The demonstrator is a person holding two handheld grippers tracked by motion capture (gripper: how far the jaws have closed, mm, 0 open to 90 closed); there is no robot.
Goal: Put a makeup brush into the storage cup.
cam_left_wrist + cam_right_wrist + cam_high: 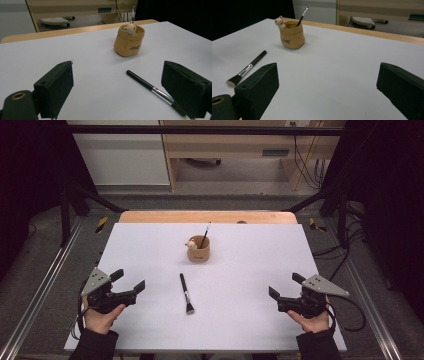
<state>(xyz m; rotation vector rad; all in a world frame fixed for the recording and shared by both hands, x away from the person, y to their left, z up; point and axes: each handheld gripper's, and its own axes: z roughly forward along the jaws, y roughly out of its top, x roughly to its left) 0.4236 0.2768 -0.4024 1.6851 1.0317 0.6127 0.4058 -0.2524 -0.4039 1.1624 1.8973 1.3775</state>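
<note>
Resting on the worktop (150, 240), my left tongs (131, 281) and right tongs (285, 285) are both spread, holding nothing. Between them lies a makeup brush (186, 293), near the tan pot (198, 249).

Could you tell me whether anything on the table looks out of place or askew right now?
One thing stands out: a makeup brush lies flat on the white table, apart from the tan holder, where a thinner brush stands leaning. Nothing looks spilled or damaged. Left gripper and right gripper are open, holding nothing.
</note>
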